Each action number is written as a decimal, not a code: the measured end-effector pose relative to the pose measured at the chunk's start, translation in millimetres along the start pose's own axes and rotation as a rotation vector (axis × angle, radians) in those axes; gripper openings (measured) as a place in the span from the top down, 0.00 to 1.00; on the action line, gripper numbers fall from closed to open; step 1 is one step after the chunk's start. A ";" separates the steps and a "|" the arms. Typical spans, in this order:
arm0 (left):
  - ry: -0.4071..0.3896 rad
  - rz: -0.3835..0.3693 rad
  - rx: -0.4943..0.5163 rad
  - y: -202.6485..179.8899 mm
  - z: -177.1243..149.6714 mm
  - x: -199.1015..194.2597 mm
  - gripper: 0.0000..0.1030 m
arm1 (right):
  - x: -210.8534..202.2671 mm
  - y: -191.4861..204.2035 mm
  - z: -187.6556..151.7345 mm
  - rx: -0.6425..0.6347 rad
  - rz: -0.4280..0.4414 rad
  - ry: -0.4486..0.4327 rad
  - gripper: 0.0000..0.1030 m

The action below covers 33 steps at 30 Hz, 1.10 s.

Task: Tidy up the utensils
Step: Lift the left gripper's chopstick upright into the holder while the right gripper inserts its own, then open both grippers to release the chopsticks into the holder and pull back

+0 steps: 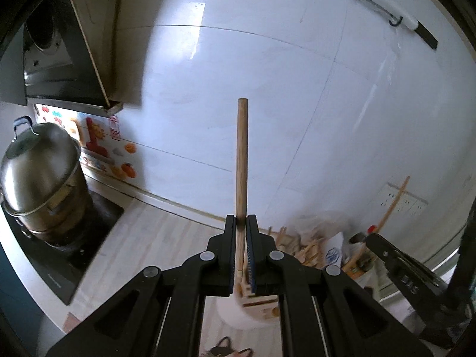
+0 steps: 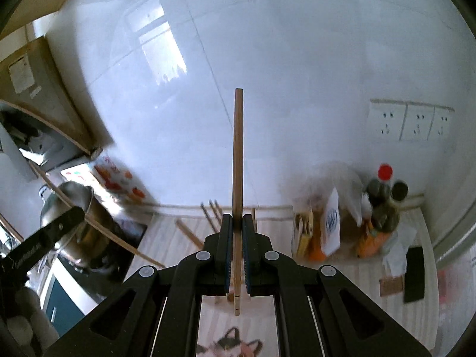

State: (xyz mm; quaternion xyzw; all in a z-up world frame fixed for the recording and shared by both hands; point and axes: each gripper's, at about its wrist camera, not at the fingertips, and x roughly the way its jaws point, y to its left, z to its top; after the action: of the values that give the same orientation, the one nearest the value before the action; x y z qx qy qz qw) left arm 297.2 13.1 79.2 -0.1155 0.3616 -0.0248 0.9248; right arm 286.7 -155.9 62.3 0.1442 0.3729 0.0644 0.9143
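The left gripper (image 1: 241,223) was clamped narrow on a wooden handle (image 1: 241,154), which stood between its two black fingers (image 1: 229,232) and pointed straight away from the camera, its long axis in line with the fingers and its rounded end raised against the white tiled wall (image 1: 297,89). Below the jaws the handle's lower part ran down toward a wooden holder (image 1: 258,300) on the counter, though how it met the holder could not be told. The right gripper (image 2: 238,223) was likewise closed narrow on a thin wooden stick (image 2: 238,163), also aligned with its fingers and pointing far and upward, its near end hanging free just under the jaws. Farther off, more sticks (image 2: 212,211) lay loose on the pale counter (image 2: 166,232) near the wall. To the left stood a steel pot (image 1: 41,178) on a dark stove (image 1: 74,255). To the far right were a bag (image 2: 333,223), a red-capped bottle (image 2: 383,184) and, on the wall above, a row of sockets (image 2: 412,122).
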 end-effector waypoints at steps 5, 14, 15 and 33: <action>0.042 -0.025 -0.063 -8.4 5.8 30.0 0.96 | 20.9 -0.3 28.2 0.020 -0.021 -0.033 0.94; 0.112 0.015 -0.060 -21.6 -11.4 90.1 0.96 | 85.7 -10.9 46.9 0.063 -0.066 -0.017 0.94; 0.122 0.022 -0.056 -21.9 -13.9 97.3 0.96 | 90.6 -12.8 46.2 0.065 -0.067 -0.012 0.94; 0.186 0.087 0.051 -24.4 -22.7 105.3 0.47 | 148.5 -12.4 10.3 0.011 -0.009 0.194 0.81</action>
State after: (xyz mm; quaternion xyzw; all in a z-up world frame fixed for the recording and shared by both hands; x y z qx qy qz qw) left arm 360.4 -28.7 -1.1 -0.0733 0.4498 -0.0046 0.8901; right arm 400.0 -136.5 -33.0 0.1408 0.4609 0.0719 0.8733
